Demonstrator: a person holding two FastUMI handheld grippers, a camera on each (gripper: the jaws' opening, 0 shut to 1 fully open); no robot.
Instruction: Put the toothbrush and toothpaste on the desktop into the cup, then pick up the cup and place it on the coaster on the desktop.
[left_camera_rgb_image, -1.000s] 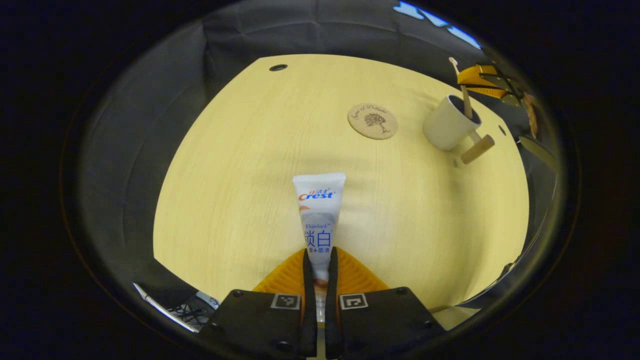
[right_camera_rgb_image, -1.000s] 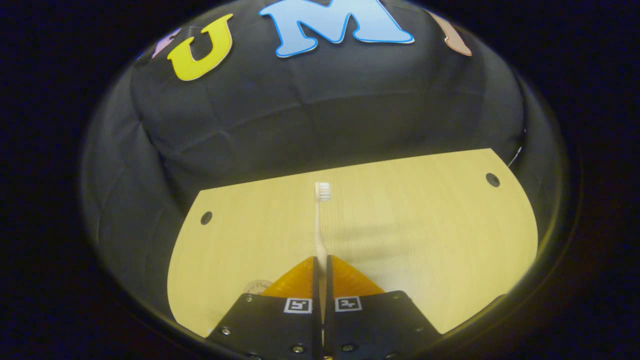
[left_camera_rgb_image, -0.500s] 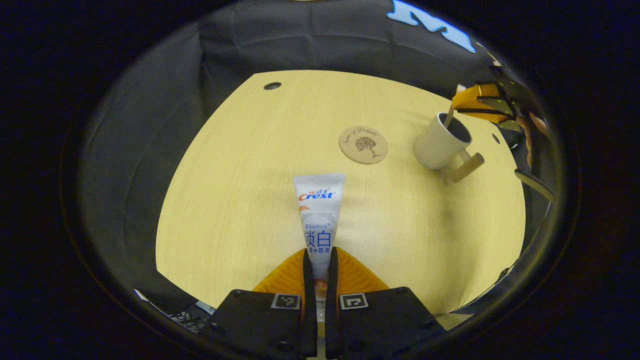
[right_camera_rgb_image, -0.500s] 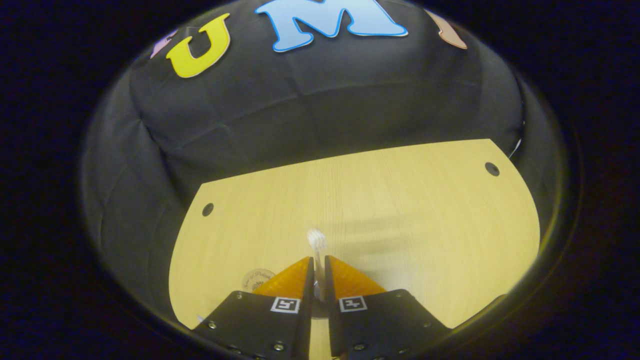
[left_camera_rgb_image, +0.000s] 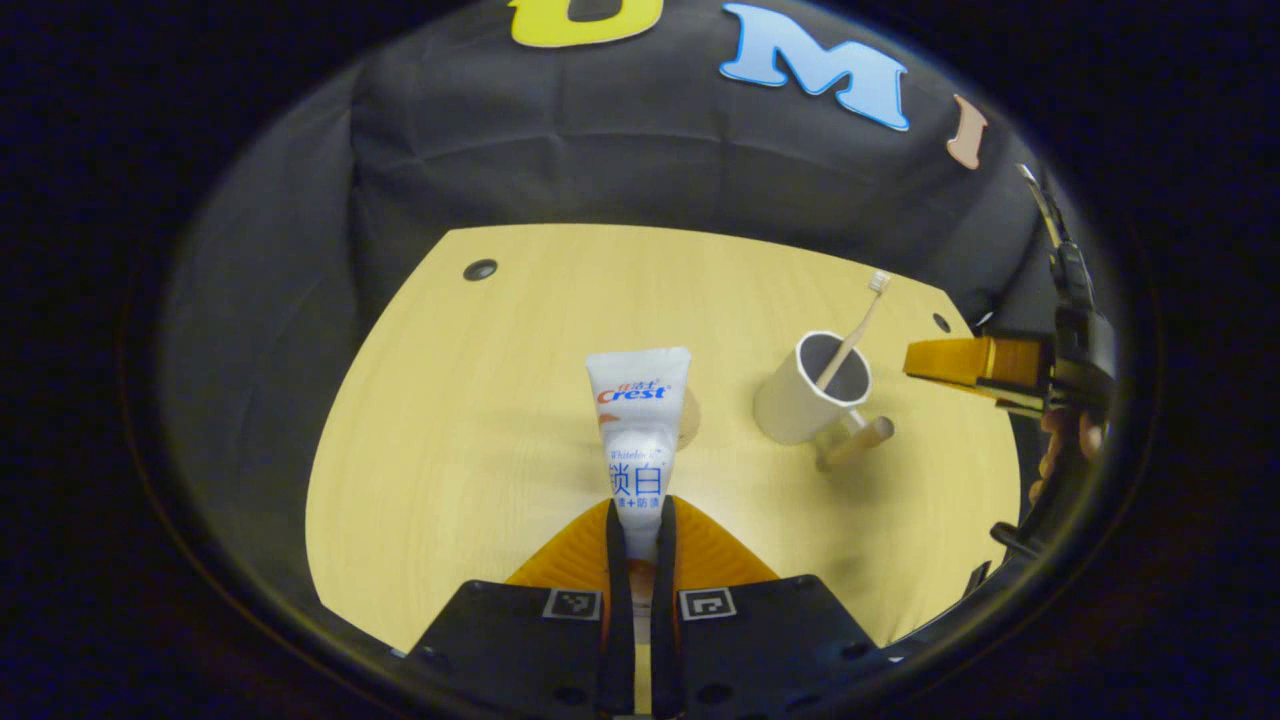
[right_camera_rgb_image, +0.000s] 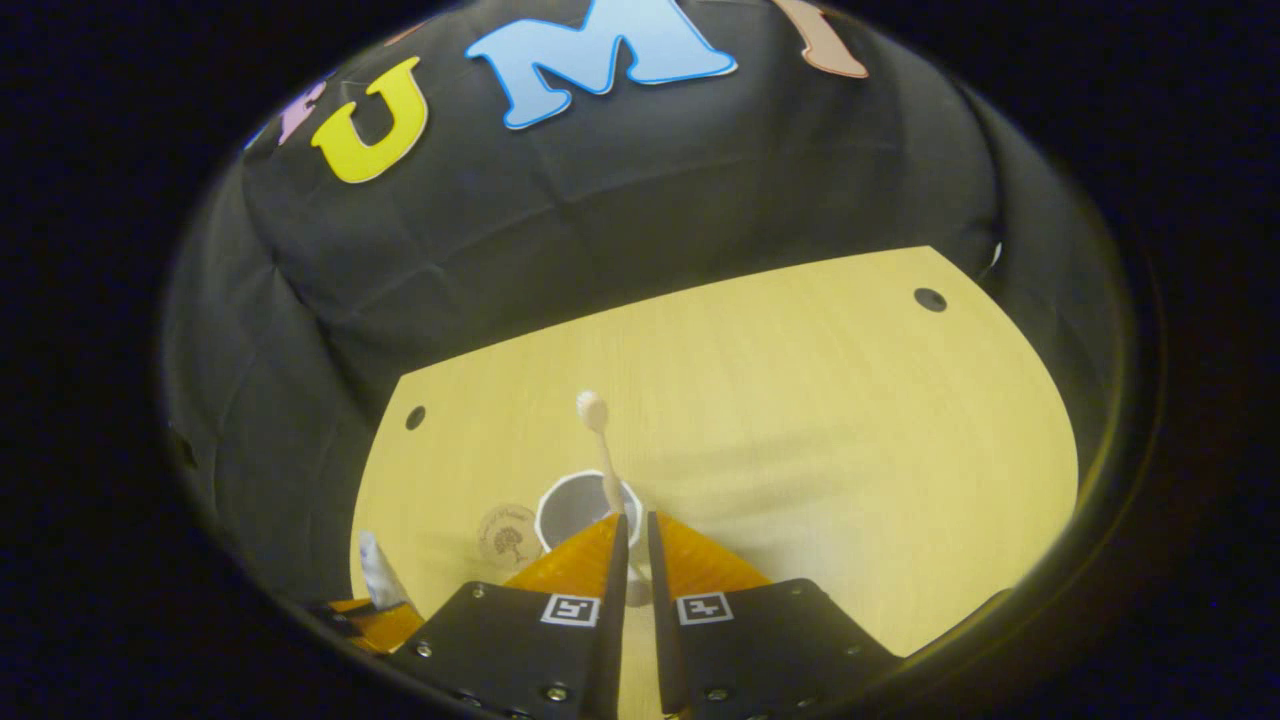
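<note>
Beside the cup (left_camera_rgb_image: 812, 392) holding the toothbrush (left_camera_rgb_image: 853, 330), left jaws clamp toothpaste (left_camera_rgb_image: 637, 430); right jaws slightly apart.

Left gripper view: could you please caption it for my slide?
Left gripper holds the toothpaste; toothbrush stands in the cup.
</note>
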